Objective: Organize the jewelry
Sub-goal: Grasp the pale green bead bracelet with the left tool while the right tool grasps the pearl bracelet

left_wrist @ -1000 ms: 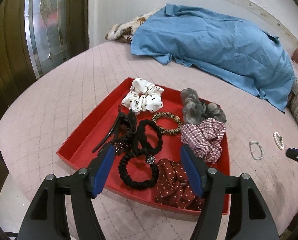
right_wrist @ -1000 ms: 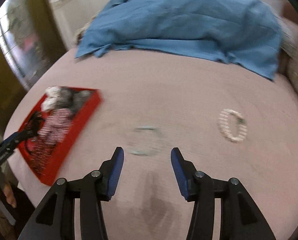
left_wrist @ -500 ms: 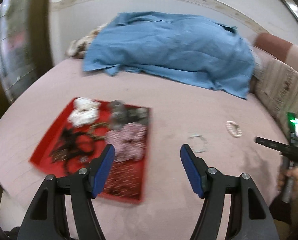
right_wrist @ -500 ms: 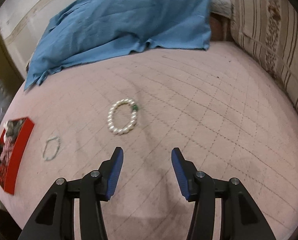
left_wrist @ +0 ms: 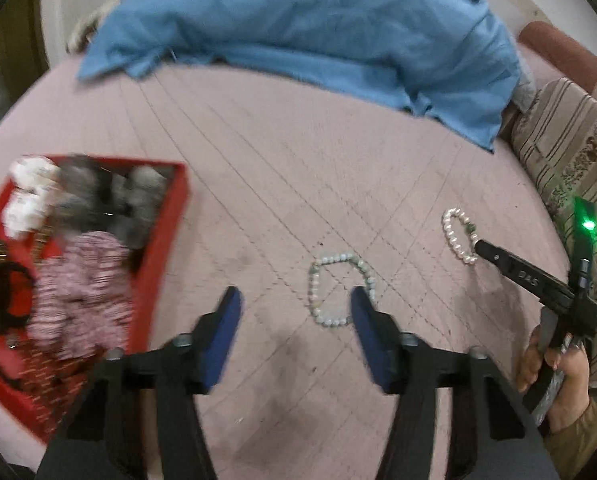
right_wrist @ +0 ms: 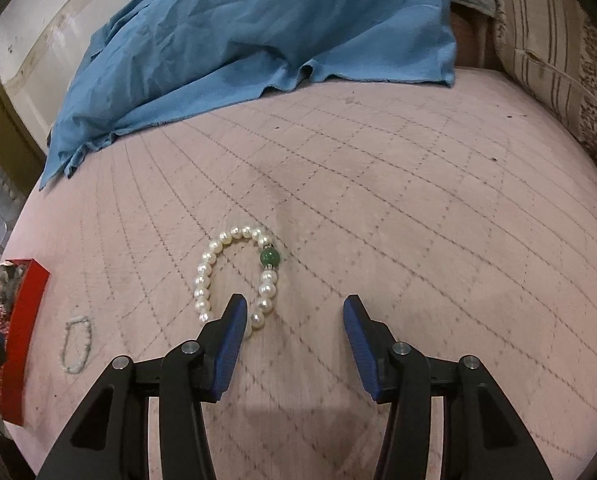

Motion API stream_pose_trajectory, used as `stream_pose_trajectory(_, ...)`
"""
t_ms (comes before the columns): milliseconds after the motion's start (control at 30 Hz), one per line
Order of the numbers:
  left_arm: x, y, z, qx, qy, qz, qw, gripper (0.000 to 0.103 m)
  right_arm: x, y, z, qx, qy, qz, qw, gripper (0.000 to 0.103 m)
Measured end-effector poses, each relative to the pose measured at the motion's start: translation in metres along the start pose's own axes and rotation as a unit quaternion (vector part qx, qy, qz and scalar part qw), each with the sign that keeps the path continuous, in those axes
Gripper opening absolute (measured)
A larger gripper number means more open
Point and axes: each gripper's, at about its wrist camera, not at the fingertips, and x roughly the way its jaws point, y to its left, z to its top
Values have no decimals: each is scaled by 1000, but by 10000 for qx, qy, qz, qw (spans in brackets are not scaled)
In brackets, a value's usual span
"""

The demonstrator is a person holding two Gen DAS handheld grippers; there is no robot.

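A pale green bead bracelet [left_wrist: 340,288] lies on the pink quilted bed. My left gripper [left_wrist: 296,308] hovers over its near end, jaws closing, with only the near beads between the tips and no pad touching them. A white pearl bracelet with one green bead [right_wrist: 234,276] lies further right. My right gripper [right_wrist: 292,316] stands open just behind it, its left fingertip over the near pearls. The pale bracelet [right_wrist: 76,344] also shows small at the left of the right wrist view. In the left wrist view the pearl bracelet [left_wrist: 458,236] lies at the right gripper's tip.
A red tray [left_wrist: 154,264] full of scrunchies and hair ties sits at the left. A blue cloth [left_wrist: 318,20] is heaped at the back of the bed. A striped cushion [left_wrist: 570,160] borders the right side. A person's hand [left_wrist: 554,364] holds the right gripper.
My left gripper swung right from above the red tray to the pale green bracelet, and its jaws narrowed. My right gripper moved from that bracelet to the pearl one and came lower.
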Motion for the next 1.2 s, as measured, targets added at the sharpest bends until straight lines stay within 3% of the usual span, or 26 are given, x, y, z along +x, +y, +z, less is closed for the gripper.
stream_pose_trajectory(233, 46, -13, 3, 140, 295, 50, 9995, 45, 8, 12, 2, -382, -71, -152, 9991, 53)
stream_pose_trajectory(367, 52, -23, 3, 426, 160, 318, 9985, 46, 15, 22, 4, -681, -86, -377, 9969, 47)
stream_pose_trajectory(433, 56, -29, 2, 505, 128, 365, 9980, 55, 17, 25, 4, -775, -87, -428, 9960, 43)
stream_pose_trajectory(533, 57, -39, -2, 624, -2, 581, 9964, 58, 16, 29, 4, -862, -99, -383, 9955, 23)
stream_pose_trajectory(600, 57, -41, -3, 605, -27, 658, 9960, 52, 15, 30, 3, -856, -120, -368, 9956, 13)
stream_pose_trajectory(667, 52, -45, -6, 659, -29, 648, 9957, 14, 14, 26, 4, -724, -111, -282, 9969, 11)
stream_pose_trajectory(700, 51, -48, -6, 720, -4, 640, 9954, 5, 13, 23, 5, -605, -97, -194, 9979, 11)
stream_pose_trajectory(867, 37, -54, -5, 675, -9, 411, 9969, 5, 1, 6, 10, 42, -129, 431, 9990, 10)
stream_pose_trajectory(1200, -16, -50, -10, 456, -281, -92, 9985, 5, -41, 12, 6, 166, -612, 979, 9932, 10)
